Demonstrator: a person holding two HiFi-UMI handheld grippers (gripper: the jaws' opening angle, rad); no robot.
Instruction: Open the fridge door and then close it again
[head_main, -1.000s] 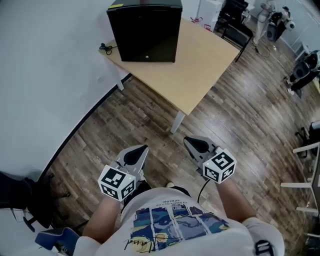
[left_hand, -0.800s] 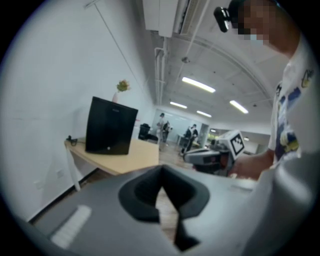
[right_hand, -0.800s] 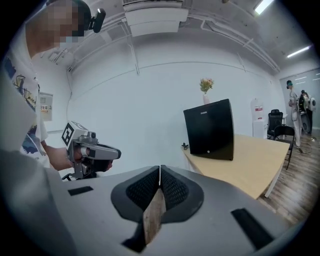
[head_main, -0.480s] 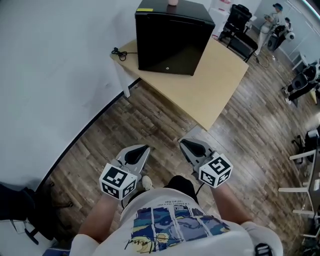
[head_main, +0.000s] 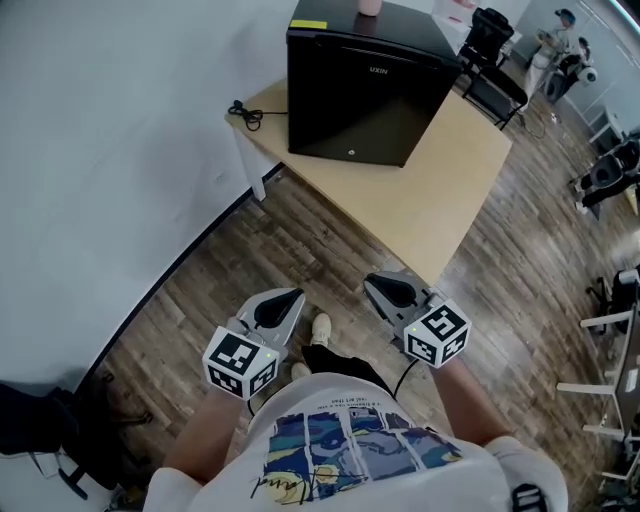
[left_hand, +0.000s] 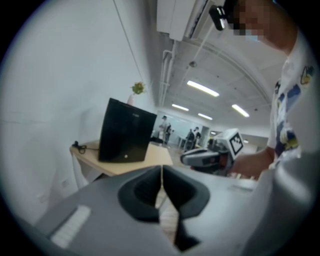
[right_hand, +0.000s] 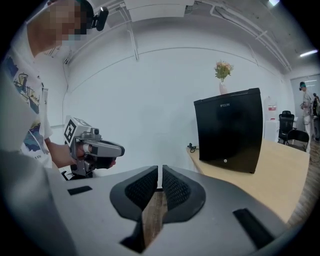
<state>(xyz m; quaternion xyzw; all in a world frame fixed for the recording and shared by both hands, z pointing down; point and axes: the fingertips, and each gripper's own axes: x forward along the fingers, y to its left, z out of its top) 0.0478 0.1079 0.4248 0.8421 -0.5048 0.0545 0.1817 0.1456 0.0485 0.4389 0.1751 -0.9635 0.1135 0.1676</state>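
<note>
White wall (head_main: 100, 150), dark wood-plank floor (head_main: 250, 250), pale wooden table (head_main: 440, 200), black office chairs (head_main: 490, 60) beyond.

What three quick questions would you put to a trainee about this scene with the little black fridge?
1. True or false: the fridge has its door open.
2. Pick one. The left gripper and the right gripper are: A. both clamped on the fridge; B. both shut with nothing between their jaws, held low near the person's body and away from the fridge; C. both wide open over a cable.
3. Fill in: the fridge stands on a wooden ___.

Key: 1. False, the door sits flush and closed. 2. B. 3. table.
</note>
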